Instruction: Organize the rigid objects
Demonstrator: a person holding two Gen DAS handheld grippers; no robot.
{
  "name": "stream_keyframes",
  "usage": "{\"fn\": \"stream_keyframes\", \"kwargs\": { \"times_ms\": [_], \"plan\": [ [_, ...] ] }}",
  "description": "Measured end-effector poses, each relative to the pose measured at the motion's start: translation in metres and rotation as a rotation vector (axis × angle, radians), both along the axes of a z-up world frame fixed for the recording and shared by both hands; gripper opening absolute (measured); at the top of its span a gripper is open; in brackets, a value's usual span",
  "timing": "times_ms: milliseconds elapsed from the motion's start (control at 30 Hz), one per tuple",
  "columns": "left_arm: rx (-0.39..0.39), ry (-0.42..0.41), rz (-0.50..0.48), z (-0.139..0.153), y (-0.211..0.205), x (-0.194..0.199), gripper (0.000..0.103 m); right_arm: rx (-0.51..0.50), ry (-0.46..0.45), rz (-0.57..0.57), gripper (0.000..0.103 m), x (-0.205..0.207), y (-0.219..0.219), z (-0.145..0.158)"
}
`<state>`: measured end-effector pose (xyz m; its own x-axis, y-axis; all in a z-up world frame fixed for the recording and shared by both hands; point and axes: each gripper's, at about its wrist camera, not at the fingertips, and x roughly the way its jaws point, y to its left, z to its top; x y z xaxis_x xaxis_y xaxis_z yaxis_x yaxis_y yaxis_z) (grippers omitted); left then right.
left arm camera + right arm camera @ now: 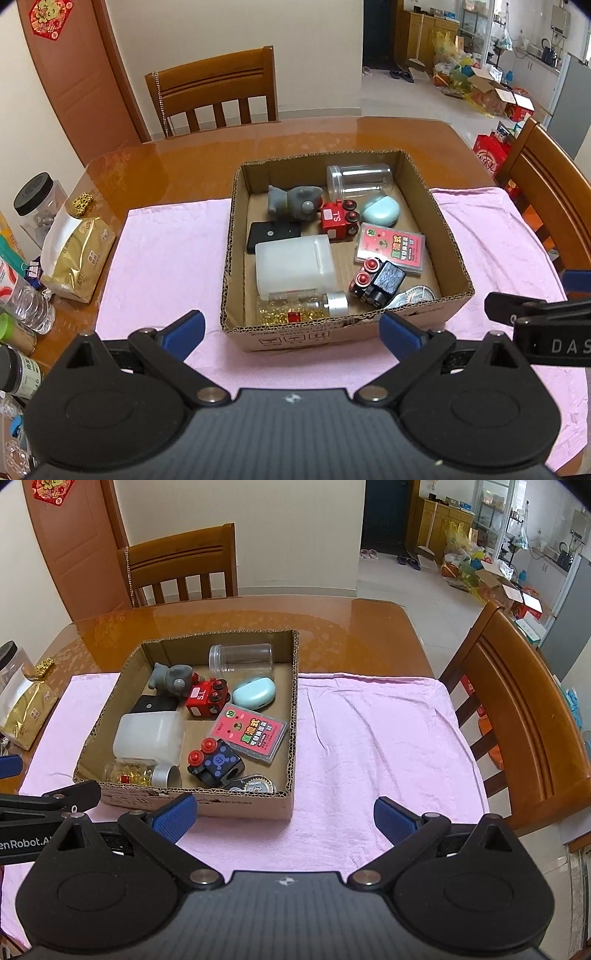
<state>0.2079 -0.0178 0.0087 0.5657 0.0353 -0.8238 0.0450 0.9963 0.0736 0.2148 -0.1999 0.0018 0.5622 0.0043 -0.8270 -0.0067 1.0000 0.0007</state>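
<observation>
A cardboard box (452,236) (291,716) stands on a pink towel (159,251) (369,738). It holds several rigid objects: a clear jar (360,181), a grey toy (293,203), a red toy train (338,221), a mint case (380,211), a pink card box (391,248), a white container (295,266), a black toy with red knobs (376,282) and a bottle of gold beads (303,307). My left gripper (291,332) is open and empty before the box's near wall. My right gripper (284,818) is open and empty at the box's near right corner.
A gold foil bag (74,254), bottles (26,299) and a black-lidded jar (37,199) crowd the table's left edge. Wooden chairs stand behind (214,92) and to the right (524,716). The towel's right half (388,760) lies flat beside the box.
</observation>
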Motion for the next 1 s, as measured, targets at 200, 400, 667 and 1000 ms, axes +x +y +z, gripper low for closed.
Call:
{"fn": "stream_keyframes", "kwargs": {
  "times_ms": [200, 400, 667, 1000],
  "plan": [
    [-0.002, 0.000, 0.008, 0.0022, 0.0010, -0.0008, 0.100, 0.004, -0.007, -0.006, 0.103, -0.0005, 0.0017, 0.0014],
    [-0.003, -0.003, 0.012, 0.0042, 0.0015, -0.0002, 0.100, 0.004, -0.008, -0.004, 0.103, -0.0008, 0.0023, 0.0023],
    [-0.006, 0.005, 0.019, 0.0033, 0.0016, 0.0005, 0.100, 0.008, -0.008, 0.001, 0.103, -0.0006, 0.0035, 0.0033],
    [-0.010, 0.002, 0.020, 0.0042, 0.0013, -0.0011, 0.100, 0.010, -0.011, 0.003, 0.103, -0.0023, 0.0043, 0.0045]
  ]
}}
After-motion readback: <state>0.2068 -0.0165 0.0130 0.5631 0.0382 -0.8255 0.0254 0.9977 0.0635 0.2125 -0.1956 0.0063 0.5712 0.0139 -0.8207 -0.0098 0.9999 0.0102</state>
